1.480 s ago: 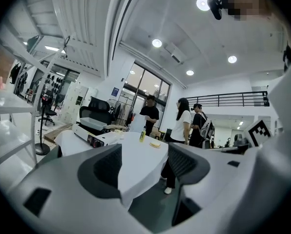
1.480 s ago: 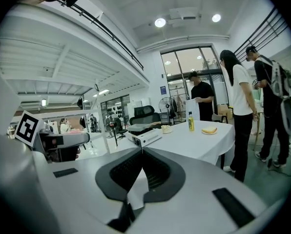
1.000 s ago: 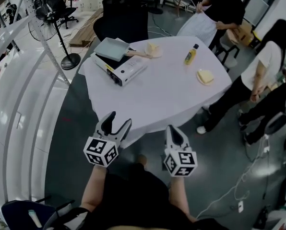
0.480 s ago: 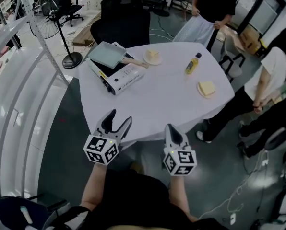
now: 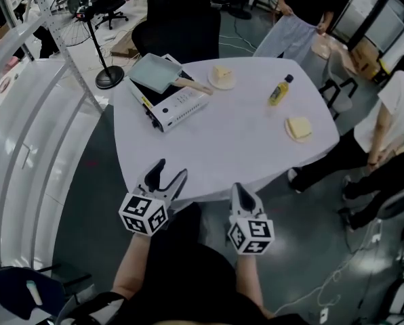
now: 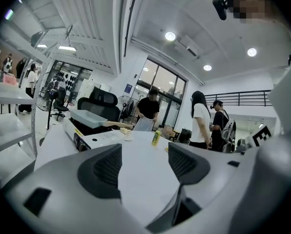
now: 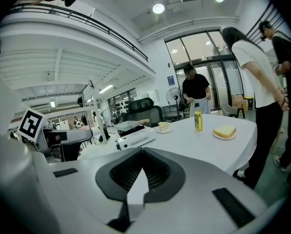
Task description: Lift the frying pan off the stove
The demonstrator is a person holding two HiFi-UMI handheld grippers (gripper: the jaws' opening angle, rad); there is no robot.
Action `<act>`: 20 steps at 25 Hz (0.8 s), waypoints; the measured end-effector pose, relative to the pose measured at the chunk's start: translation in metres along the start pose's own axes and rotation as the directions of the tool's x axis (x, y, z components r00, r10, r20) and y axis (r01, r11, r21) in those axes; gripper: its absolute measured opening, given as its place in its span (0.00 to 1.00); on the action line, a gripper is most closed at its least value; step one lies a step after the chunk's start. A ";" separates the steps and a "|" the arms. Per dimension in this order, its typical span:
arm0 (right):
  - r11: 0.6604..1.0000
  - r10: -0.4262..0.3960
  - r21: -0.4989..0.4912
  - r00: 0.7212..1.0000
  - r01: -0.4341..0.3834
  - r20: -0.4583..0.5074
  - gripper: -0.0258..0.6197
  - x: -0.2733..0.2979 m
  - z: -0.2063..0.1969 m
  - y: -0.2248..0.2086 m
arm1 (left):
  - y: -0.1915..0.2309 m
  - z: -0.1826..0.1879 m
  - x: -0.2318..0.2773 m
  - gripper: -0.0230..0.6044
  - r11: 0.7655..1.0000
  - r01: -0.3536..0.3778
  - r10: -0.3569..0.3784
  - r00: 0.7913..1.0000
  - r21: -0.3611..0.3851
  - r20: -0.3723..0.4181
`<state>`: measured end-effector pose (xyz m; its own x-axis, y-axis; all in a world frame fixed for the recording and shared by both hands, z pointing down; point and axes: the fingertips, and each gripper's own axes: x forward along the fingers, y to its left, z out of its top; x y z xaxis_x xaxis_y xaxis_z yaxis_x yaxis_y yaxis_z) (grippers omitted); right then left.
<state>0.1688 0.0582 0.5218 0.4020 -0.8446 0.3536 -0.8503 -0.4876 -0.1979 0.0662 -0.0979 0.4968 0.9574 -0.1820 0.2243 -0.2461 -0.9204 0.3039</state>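
A pale grey-green rectangular frying pan (image 5: 154, 72) with a wooden handle (image 5: 192, 85) rests on a white portable stove (image 5: 173, 101) at the far left of the white table (image 5: 229, 141). Both grippers hang short of the table's near edge, far from the pan. My left gripper (image 5: 171, 168) is open with nothing between its fingers. My right gripper (image 5: 238, 188) is shut and empty. The left gripper view shows the pan (image 6: 89, 118) on the stove (image 6: 85, 135) beyond the left gripper (image 6: 144, 161). From the right gripper (image 7: 142, 173), the pan (image 7: 129, 125) and stove (image 7: 135, 140) lie far off to the left.
On the table stand a plate with a cake slice (image 5: 221, 76), a yellow bottle (image 5: 277, 91) and a plate of toast (image 5: 299, 128). A black chair (image 5: 178, 26) is behind the stove. People stand at the far side and the right (image 5: 392, 114). A fan stand (image 5: 107, 78) is at the left.
The head view has shifted and the table now sits a little nearer and more centred. Both grippers keep their pose, left open and right shut. The pan has not moved.
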 end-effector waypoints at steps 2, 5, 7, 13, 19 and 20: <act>1.000 0.010 -0.005 1.000 -0.010 -0.009 0.05 0.005 -0.001 -0.001 | 0.003 0.000 0.006 0.49 1.000 -0.005 0.005 1.000 -0.003 -0.003; 1.000 0.010 -0.007 1.000 -0.010 -0.019 0.05 0.015 0.002 -0.011 | 0.005 0.001 0.023 0.49 1.000 -0.005 0.005 1.000 -0.006 -0.005; 1.000 0.011 -0.006 1.000 -0.012 -0.024 0.05 0.024 0.005 -0.021 | 0.004 0.004 0.035 0.49 1.000 0.000 0.000 1.000 -0.007 -0.005; 0.998 0.038 -0.039 0.999 -0.039 -0.020 0.05 0.055 0.036 -0.040 | 0.014 0.023 0.079 0.49 0.999 -0.012 0.013 1.000 -0.038 0.009; 0.998 0.025 -0.055 0.999 -0.027 -0.022 0.05 0.085 0.066 -0.073 | 0.021 0.042 0.121 0.49 0.997 -0.016 0.018 1.000 -0.075 0.026; 0.998 0.026 -0.058 0.999 -0.027 -0.020 0.05 0.090 0.070 -0.076 | 0.023 0.044 0.126 0.49 0.997 -0.021 0.023 0.999 -0.079 0.028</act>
<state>0.2932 0.0040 0.5044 0.3731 -0.8523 0.3665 -0.8791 -0.4510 -0.1539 0.1878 -0.1573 0.4915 0.9553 -0.2125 0.2056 -0.2770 -0.8862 0.3714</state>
